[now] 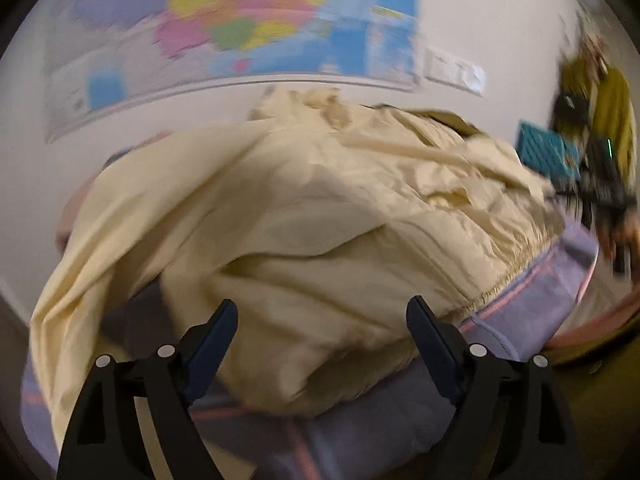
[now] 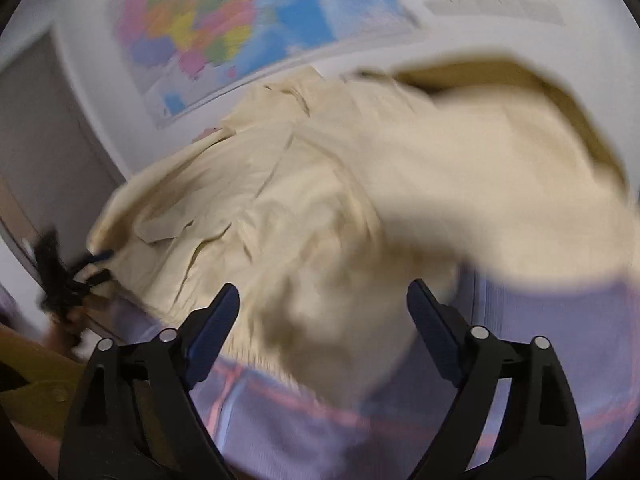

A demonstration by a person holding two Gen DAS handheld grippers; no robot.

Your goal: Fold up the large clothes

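A large cream garment (image 1: 320, 208) lies crumpled in a heap on a lavender bedcover (image 1: 532, 280) with pink stripes. My left gripper (image 1: 322, 307) stands open just short of the heap's near edge, with nothing pinched between its blue pads. The right wrist view shows the same garment (image 2: 280, 208), and a blurred flap of it (image 2: 500, 200) hangs across the right side. My right gripper (image 2: 323, 293) is open over the cloth's near edge, its pads clear of the fabric. The left gripper (image 2: 90, 266) shows blurred at the garment's left edge. The right gripper's body (image 1: 600, 184) shows blurred at the far right.
A coloured world map (image 1: 240, 28) hangs on the white wall behind the bed, with a switch plate (image 1: 454, 68) beside it. A teal perforated object (image 1: 548, 152) sits at the right. A mustard sleeve (image 1: 612, 112) is behind the right gripper. A grey door (image 2: 44, 140) stands left.
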